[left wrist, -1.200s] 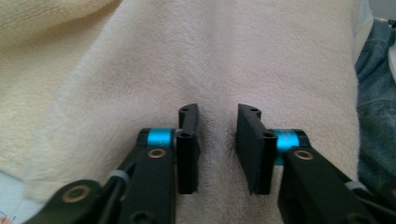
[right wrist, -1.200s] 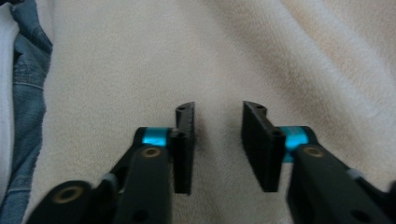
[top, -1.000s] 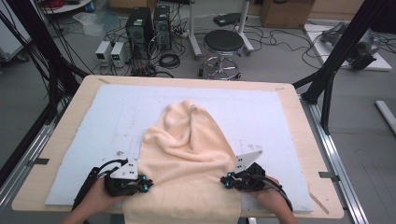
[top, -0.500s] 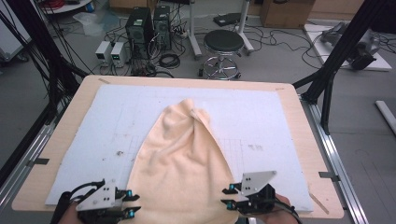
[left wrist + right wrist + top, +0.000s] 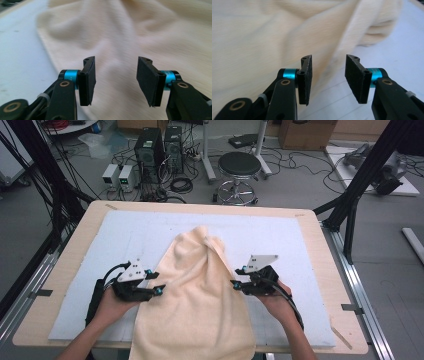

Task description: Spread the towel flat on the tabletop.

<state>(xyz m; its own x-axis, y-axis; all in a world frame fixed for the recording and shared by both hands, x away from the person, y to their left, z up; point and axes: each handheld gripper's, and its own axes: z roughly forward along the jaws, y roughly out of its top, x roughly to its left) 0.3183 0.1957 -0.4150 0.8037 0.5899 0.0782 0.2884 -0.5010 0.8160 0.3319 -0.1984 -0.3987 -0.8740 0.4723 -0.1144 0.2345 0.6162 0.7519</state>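
A: Lying along the mid of the tabletop, the cream towel drapes over the near edge, far end bunched to a peak.

B: Hands?

A: Both forearms come in low. Left gripper sits level at the towel's left edge, pointing inward; right gripper mirrors it at the right edge.

B: Fingers?

A: Left fingers have just been opening, partway apart, nothing pinched, cloth beyond the tips. Right fingers likewise: gap empty, towel edge beyond.
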